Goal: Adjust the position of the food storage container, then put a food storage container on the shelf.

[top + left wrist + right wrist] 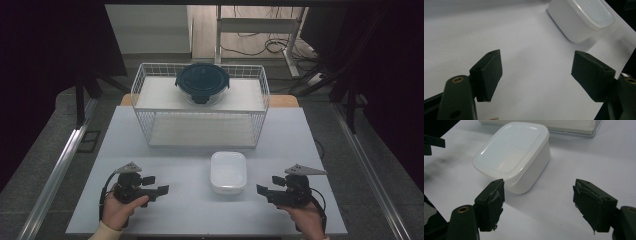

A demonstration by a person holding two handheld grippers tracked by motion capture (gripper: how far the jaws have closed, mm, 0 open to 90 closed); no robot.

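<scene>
Black jaws of the left gripper (536, 75) stood wide apart with nothing between them, bare table showing in the gap; in the high view this gripper (162, 189) was held by the left hand (117, 210) near the front left of the table, jaws pointing toward the middle. Black jaws of the right gripper (537, 203) likewise stood wide apart and held nothing, their pads (495, 203) frayed at the edges; in the high view this gripper (260, 190) sat in the right hand (305, 217) near the front right, jaws pointing inward. Both grippers carried a grey three-cornered plate on top. Between them, a little farther from the person, lay a white box (228, 172) with rounded corners and a fitted translucent lid, resting flat on the table (190, 210) and touched by neither gripper. In the right gripper view the box (514, 155) lay just ahead of the left-hand jaw; in the left gripper view the box (580, 18) lay ahead, toward the upper right. Behind the box stood a white wire basket (145, 95) with a white shelf inside. On that shelf, toward the rear middle, sat a round container with a dark blue clip lid (202, 80). The table top was pale grey-white. Beyond the table, a desk frame and cables lay on the floor.
</scene>
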